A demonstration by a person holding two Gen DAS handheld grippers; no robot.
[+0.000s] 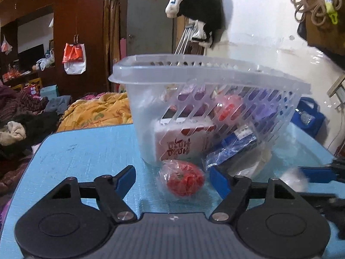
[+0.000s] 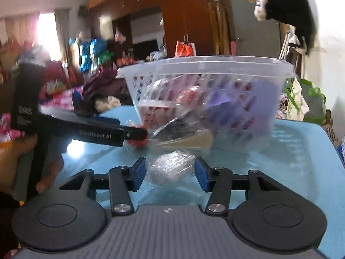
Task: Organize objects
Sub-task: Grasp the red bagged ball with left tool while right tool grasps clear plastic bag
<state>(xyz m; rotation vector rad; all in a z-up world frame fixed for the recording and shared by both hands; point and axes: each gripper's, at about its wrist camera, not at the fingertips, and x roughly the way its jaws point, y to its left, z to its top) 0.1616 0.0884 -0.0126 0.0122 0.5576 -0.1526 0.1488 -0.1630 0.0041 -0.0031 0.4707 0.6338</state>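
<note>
A red round object in clear wrap (image 1: 181, 180) lies on the blue table (image 1: 86, 151) just in front of a tilted translucent basket (image 1: 207, 69). My left gripper (image 1: 172, 178) is open around it, with a gap showing at the left pad. Inside the basket are a red-and-white carton (image 1: 183, 144), a blue packet (image 1: 232, 144) and a purple box (image 2: 226, 110). My right gripper (image 2: 170, 171) is shut on a whitish lump in clear wrap (image 2: 170, 168), with both blue pads against the wrap. One of the left gripper's fingers (image 2: 112, 135) reaches in from the left beside the red object (image 2: 138, 142).
A bed with a yellow quilt (image 1: 97, 112) and piled clothes (image 1: 19, 129) lies beyond the table's left edge. A blue bag (image 1: 308, 114) sits off the right edge. A garment (image 1: 198, 4) hangs on the wall behind the basket. A hand (image 2: 47, 172) grips the left tool.
</note>
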